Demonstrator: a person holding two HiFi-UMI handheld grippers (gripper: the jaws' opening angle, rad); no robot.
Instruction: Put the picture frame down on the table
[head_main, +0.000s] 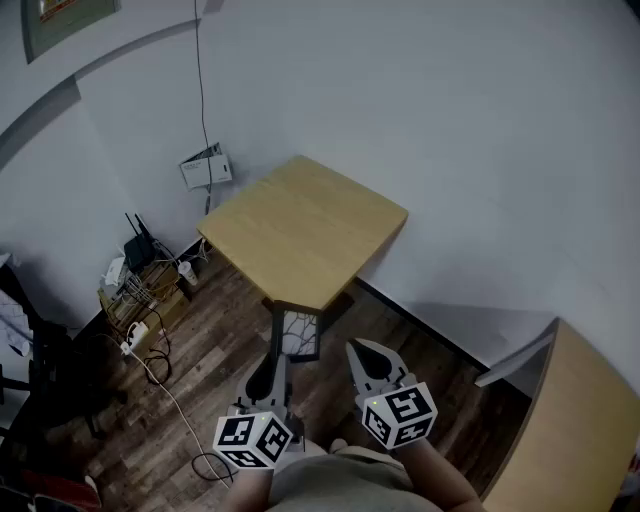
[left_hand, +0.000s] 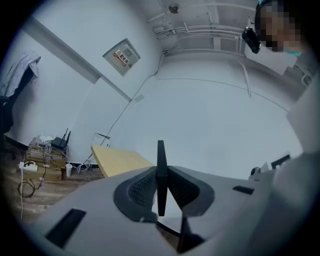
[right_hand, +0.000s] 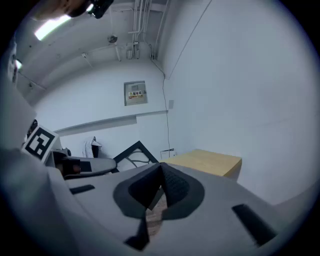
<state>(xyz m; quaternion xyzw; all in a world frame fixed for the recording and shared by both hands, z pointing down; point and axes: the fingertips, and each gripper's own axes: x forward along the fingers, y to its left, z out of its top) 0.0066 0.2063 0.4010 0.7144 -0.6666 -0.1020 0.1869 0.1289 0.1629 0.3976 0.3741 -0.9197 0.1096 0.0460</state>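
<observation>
Wall sign (right_hand: 135, 93) noted, red print too small to be read. Left gripper (head_main: 272, 362) held low near body, jaws clamped on edge of picture frame (head_main: 298, 333). Frame held above floor, just short of table (head_main: 300, 225). Right gripper (head_main: 368, 358) held alongside, jaws pressed together.

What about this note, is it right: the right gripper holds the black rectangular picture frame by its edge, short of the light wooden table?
No: the left gripper holds the black rectangular picture frame by its edge, short of the light wooden table. The left gripper view shows it clamped between the jaws; the right gripper is shut, empty.
</observation>
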